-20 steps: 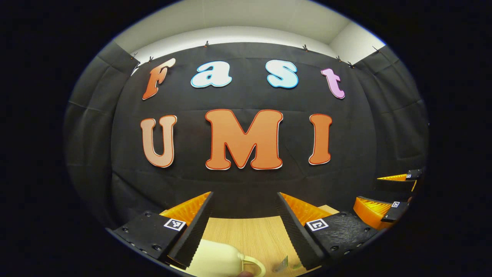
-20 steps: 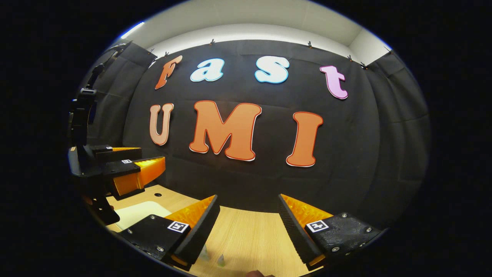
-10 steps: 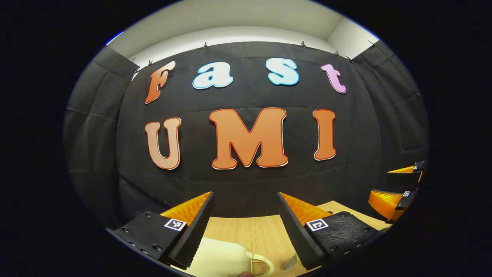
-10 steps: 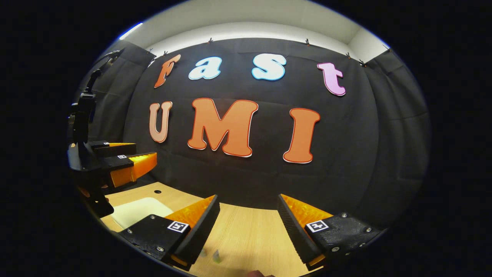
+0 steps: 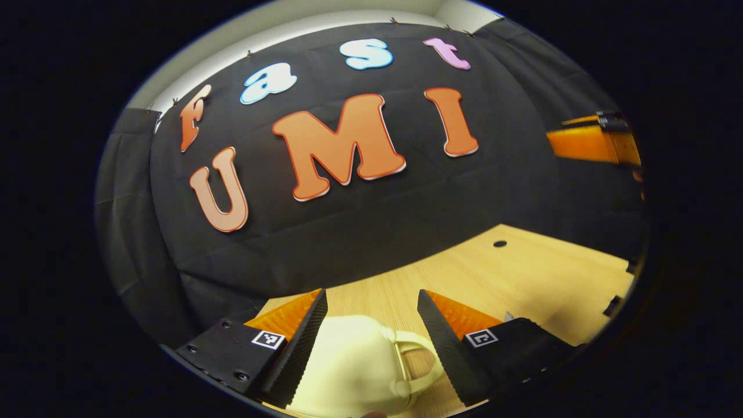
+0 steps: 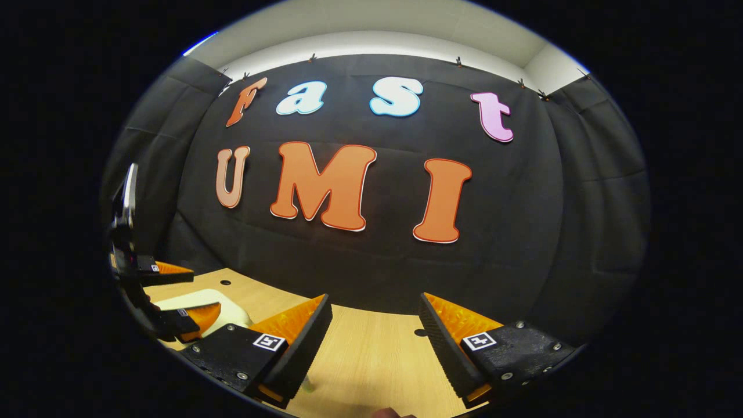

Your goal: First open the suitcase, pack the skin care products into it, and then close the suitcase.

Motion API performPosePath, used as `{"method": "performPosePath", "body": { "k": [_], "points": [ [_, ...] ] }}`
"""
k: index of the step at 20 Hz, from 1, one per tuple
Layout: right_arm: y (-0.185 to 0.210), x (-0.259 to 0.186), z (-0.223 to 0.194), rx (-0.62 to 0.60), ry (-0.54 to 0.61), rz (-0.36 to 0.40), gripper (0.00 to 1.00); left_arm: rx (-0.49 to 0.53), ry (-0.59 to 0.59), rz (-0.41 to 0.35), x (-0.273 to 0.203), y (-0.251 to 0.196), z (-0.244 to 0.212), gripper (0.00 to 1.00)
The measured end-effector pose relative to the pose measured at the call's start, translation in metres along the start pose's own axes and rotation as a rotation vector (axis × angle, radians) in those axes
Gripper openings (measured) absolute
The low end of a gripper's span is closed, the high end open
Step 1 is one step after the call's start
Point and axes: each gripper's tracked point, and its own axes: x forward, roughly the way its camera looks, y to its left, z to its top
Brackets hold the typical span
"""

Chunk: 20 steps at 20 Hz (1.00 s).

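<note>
While its fingers stand wide apart, the left gripper [image 5: 371, 339] brackets a cream suitcase [image 5: 354, 366] seen in the left gripper view; the case lies on the wooden table [image 5: 522, 278], its rounded body between the two fingers and its handle [image 5: 415, 366] toward the right-hand finger. Whether either finger touches the case cannot be told, and nothing is clamped.

Item, right gripper [image 6: 374, 342]: fingers spread wide, nothing between them, held above bare table [image 6: 371, 354] in the right gripper view. A small greenish thing [image 6: 306, 383], too small to identify, lies on the wood just beside the left-hand finger.

Item, left gripper [image 6: 168, 296] as seen from the right gripper view: at the far left edge, one finger above and one below the cream suitcase [image 6: 203, 302], which rests flat on the table.

Item, right gripper as seen from the left gripper view: finger [image 5: 592, 142] at the upper right edge, well apart from the suitcase.

Item, table: light wood, with a small dark round hole [image 5: 500, 244] in its surface; black cloth wall [image 5: 406, 209] behind.
</note>
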Motion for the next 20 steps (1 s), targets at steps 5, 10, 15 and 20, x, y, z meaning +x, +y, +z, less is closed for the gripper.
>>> {"method": "performPosePath", "body": {
  "k": [5,10,15,20],
  "points": [
    [-0.014,-0.004,-0.014,-0.003,0.031,-0.021,0.96,0.147,0.098,-0.059,-0.007,-0.001,-0.028,1.0],
    [-0.027,-0.009,-0.027,-0.001,0.058,-0.035,0.95,0.274,0.2,-0.104,-0.021,0.005,-0.058,0.94],
    [-0.034,-0.011,-0.036,0.015,0.073,-0.037,0.96,0.413,0.232,-0.136,-0.027,0.012,-0.066,0.9],
    [-0.038,-0.012,-0.04,0.009,0.075,-0.027,0.95,0.571,0.234,-0.178,-0.03,0.019,-0.066,0.78]
  ]
}}
